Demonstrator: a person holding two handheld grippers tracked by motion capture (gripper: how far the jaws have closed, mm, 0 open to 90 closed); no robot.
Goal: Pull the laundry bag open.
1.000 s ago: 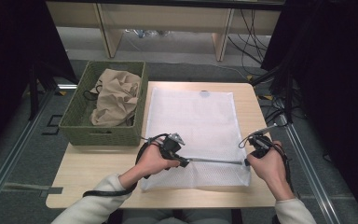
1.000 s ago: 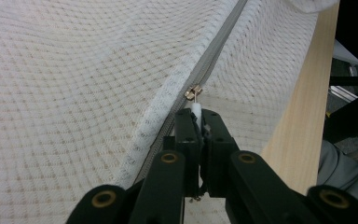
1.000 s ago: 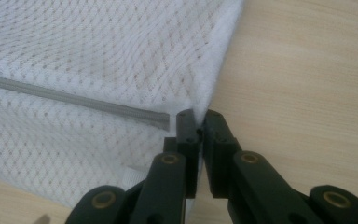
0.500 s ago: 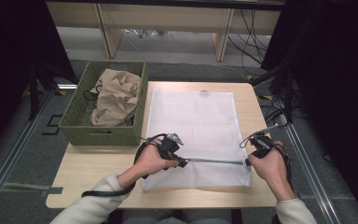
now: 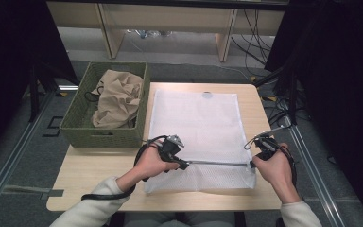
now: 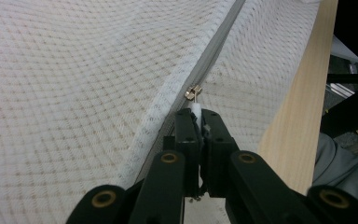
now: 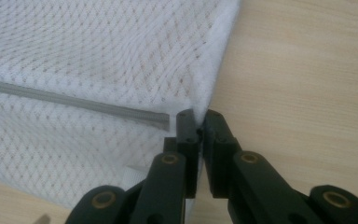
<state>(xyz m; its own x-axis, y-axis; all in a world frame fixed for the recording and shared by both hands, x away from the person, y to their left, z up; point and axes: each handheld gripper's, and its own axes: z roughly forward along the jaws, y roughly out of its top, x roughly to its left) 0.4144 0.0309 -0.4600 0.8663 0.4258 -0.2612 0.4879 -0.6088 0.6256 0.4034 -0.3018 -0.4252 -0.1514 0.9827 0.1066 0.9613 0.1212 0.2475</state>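
A white mesh laundry bag [image 5: 196,127] lies flat on the wooden table [image 5: 99,172], with a grey zipper [image 5: 217,163] running across its near end. My left gripper [image 5: 185,165] sits at the zipper's left end, shut on the white zipper pull [image 6: 196,110]; the brass slider [image 6: 193,91] shows just beyond the jaws. My right gripper [image 5: 252,165] is at the bag's right edge beside the zipper's end [image 7: 161,119], shut on the bag's mesh edge [image 7: 204,105]. The zipper [image 6: 214,44] stretches taut between the two.
A green woven basket [image 5: 78,124] with crumpled beige cloth [image 5: 118,97] stands at the table's left, close to the bag. Bare table [image 7: 303,88] lies right of the bag. Cables trail from both grippers; shelving legs and cables stand beyond the table's far edge.
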